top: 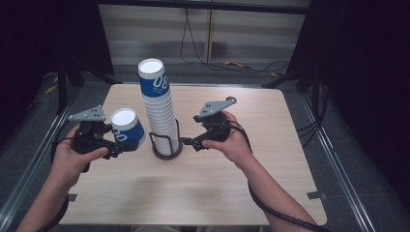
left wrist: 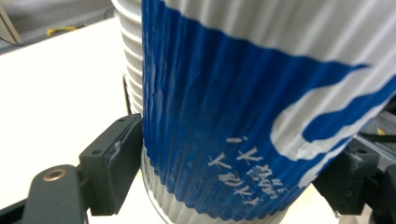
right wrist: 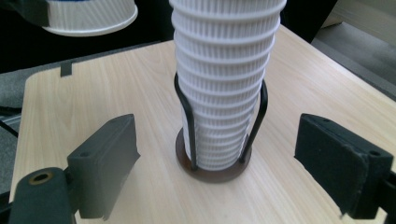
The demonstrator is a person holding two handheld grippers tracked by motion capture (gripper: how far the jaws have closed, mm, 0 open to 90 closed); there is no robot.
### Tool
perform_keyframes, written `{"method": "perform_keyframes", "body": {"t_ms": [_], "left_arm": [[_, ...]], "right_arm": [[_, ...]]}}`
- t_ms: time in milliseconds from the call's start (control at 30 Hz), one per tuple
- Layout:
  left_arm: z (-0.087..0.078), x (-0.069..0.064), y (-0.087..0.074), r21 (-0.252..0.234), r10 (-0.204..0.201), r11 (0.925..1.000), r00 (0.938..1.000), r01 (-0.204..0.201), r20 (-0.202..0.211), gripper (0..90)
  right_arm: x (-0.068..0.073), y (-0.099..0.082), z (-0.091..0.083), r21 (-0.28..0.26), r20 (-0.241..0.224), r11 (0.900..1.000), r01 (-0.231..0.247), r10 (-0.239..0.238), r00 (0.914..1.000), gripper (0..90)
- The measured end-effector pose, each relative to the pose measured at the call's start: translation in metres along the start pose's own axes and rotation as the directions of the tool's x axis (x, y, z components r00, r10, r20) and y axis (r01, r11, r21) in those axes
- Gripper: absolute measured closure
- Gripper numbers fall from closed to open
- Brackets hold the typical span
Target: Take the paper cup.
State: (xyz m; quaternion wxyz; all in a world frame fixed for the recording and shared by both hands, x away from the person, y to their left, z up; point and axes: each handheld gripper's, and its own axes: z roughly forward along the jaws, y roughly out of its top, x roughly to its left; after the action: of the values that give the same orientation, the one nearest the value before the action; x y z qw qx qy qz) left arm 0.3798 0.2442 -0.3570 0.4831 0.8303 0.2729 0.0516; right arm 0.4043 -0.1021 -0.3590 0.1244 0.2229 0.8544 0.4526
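1. In the left gripper view the held cup (left wrist: 243, 116) crowds the frame; its rim and base are cut off, and the print near its bottom is too small to read.
2. The cup (top: 126, 126) is ribbed paper, blue band on white, tilted — pinched by the left tool (top: 113, 145) above the counter (top: 203, 193), left of the stack of cups (top: 159, 113).
3. The stack sits in a dark wire holder (right wrist: 212, 168) with a round base.
4. The right tool (right wrist: 215, 158) stands spread — nothing between its jaws.
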Motion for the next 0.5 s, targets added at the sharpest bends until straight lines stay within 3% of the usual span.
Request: {"method": "perform_keyframes", "body": {"t_ms": [167,500], "left_arm": [[0.008,-0.004,-0.011,0.012,-0.023,0.9997,0.9996,0.022,0.019,18.3],[0.022,-0.010,-0.023,0.073,-0.010,0.9973,0.9995,0.008,0.029,18.4]], "right_arm": [[-0.002,-0.014,-0.003,0.021,-0.003,0.9998,-0.007,0.007,1.0000,12.3],[-0.005,-0.029,-0.013,0.013,-0.001,0.9997,-0.021,0.021,0.9998,12.4]]}}
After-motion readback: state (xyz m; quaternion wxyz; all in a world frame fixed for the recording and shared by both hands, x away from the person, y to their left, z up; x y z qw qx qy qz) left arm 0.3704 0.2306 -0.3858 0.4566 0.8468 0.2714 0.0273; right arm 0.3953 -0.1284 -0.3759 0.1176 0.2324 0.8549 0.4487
